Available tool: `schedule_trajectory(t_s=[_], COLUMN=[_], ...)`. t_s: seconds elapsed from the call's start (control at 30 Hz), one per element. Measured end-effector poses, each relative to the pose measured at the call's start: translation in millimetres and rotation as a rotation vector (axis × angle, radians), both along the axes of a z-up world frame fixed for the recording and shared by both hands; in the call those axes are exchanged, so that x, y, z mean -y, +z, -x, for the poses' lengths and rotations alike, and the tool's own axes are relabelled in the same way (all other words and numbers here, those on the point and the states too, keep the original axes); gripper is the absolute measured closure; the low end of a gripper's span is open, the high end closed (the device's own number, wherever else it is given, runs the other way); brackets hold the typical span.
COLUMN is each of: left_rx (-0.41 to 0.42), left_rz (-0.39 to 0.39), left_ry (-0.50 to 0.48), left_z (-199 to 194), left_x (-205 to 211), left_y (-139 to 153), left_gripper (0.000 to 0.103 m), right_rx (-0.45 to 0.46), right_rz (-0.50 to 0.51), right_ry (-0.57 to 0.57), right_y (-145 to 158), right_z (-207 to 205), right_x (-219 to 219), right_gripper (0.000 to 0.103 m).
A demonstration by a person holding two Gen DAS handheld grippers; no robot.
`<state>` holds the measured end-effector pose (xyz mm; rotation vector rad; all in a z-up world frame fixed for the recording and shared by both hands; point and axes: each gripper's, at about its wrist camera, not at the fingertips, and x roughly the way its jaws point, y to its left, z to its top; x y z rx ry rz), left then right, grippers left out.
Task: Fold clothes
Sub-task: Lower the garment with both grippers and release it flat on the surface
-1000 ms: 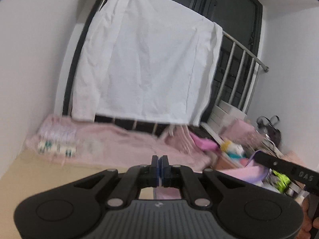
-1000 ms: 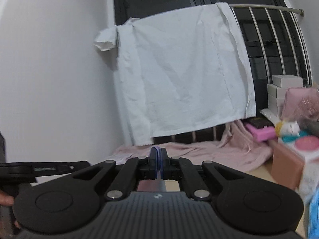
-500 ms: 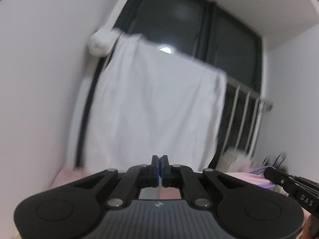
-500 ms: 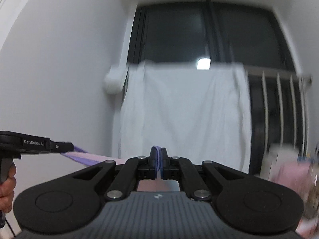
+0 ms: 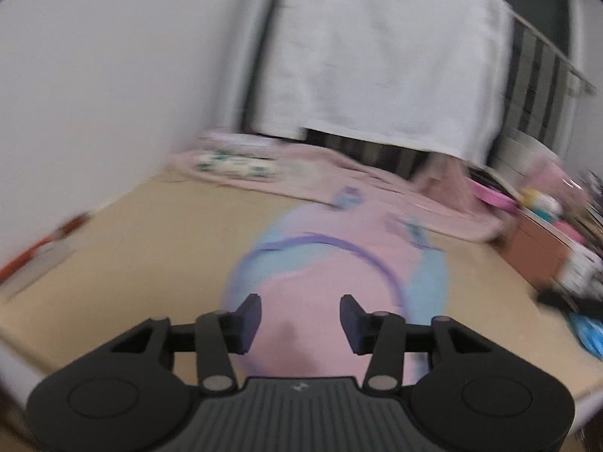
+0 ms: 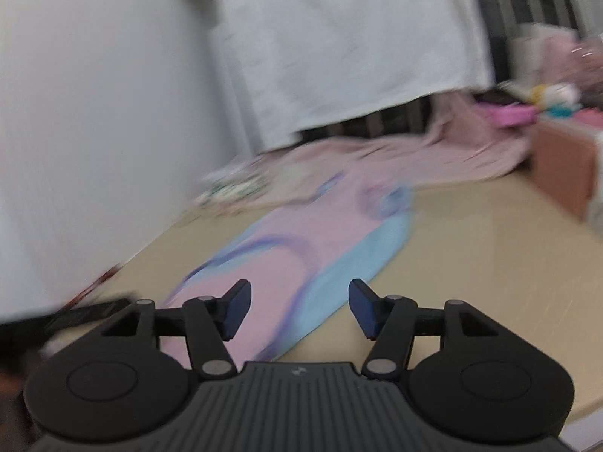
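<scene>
On the tan tabletop ahead of me lies a small pink garment with light-blue side panels and a purple curved band across it. Spread flat, lengthwise away from me. Both views blurred.

Left gripper: released, jaws wide apart, nothing between them. It hangs over the near end of the garment; pink cloth shows in the gap. Cannot tell whether the pads touch the fabric.

Right gripper: also released, jaws spread, empty. Under it the garment's blue edge runs diagonally toward the far right, bare table to the right of it.

Beyond the garment, a rumpled pink cloth lies along the back of the table, with a pale patterned piece on its left part. Behind that, a white sheet hangs over a railing. Brown box and mixed clutter at far right. White wall on the left.
</scene>
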<state>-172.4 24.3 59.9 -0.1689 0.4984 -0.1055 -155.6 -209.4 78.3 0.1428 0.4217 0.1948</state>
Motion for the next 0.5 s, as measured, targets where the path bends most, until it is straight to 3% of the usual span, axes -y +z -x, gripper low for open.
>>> schedule_trajectory(t_s=[0.17, 0.2, 0.23, 0.27, 0.33, 0.43, 0.5], left_rx=[-0.073, -0.078, -0.079, -0.079, -0.08, -0.081, -0.08], left_rz=[-0.086, -0.1, -0.112, -0.124, -0.148, -0.184, -0.206], left_ry=[-0.112, -0.116, -0.113, -0.11, -0.103, -0.094, -0.076], left_z=[-37.6, -39.7, -38.9, -38.1, -36.5, -34.1, -31.7], left_x=[61.0, 63.1, 60.2, 57.4, 51.7, 43.1, 33.1], left_y=[-33.5, -37.9, -40.5, -43.0, -48.1, -55.7, -58.8], left_gripper=[0.059, 0.059, 0.062, 0.074, 0.082, 0.087, 0.087], right_rx=[-0.069, -0.096, -0.121, -0.145, -0.193, -0.271, -0.281], right_rz=[0.138, 0.144, 0.142, 0.138, 0.12, 0.06, 0.042], right_ry=[-0.115, -0.125, -0.129, -0.13, -0.111, -0.081, -0.076], right_y=[-11.9, -14.0, -17.5, -21.5, -32.1, -51.2, -59.2], right_z=[-106.0, -132.7, -156.6, -179.5, -218.3, -258.5, -267.7], right_x=[46.0, 53.4, 57.4, 61.3, 67.7, 71.3, 70.3], right_gripper=[0.046, 0.05, 0.051, 0.052, 0.055, 0.07, 0.092])
